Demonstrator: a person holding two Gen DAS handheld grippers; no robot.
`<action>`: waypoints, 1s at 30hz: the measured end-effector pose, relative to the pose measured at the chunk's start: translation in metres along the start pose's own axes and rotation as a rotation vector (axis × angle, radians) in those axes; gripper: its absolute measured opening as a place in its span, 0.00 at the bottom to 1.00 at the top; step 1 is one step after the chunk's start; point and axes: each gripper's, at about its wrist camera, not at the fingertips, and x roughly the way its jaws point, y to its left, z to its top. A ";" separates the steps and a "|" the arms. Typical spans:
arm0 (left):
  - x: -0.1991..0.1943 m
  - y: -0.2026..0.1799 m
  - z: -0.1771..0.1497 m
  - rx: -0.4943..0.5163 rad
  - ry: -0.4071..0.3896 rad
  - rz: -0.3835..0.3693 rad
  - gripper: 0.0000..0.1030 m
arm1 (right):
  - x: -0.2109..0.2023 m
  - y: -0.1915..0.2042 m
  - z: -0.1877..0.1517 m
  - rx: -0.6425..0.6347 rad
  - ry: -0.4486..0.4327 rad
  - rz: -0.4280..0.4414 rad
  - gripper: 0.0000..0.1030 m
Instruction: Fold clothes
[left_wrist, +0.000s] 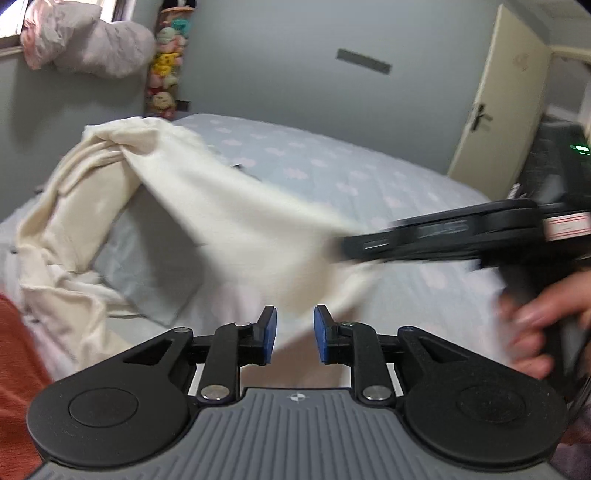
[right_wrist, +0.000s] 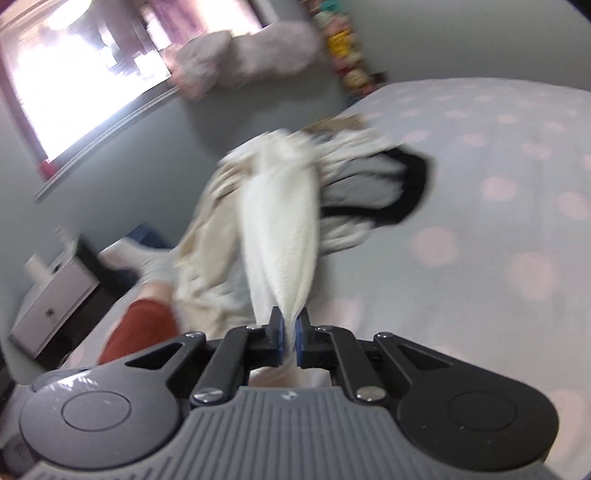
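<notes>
One bed with a spotted sheet bears a cream garment, lifted and stretched. The right gripper pinches its gathered edge; the left gripper stands parted, gripping nothing.

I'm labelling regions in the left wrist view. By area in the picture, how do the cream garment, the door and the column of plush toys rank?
1. cream garment, by far the largest
2. door
3. column of plush toys

The garment's nearness to the camera inflates it.

Grey walls; bright window; cream door
</notes>
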 end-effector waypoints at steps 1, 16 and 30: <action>0.001 0.002 0.000 -0.009 0.007 0.012 0.19 | -0.011 -0.012 0.000 0.012 -0.023 -0.041 0.07; 0.002 0.017 0.001 -0.034 0.079 0.099 0.19 | -0.141 -0.169 -0.042 0.223 -0.123 -0.601 0.07; 0.019 0.008 -0.010 0.086 0.181 0.128 0.44 | -0.139 -0.172 -0.062 0.155 -0.082 -0.668 0.37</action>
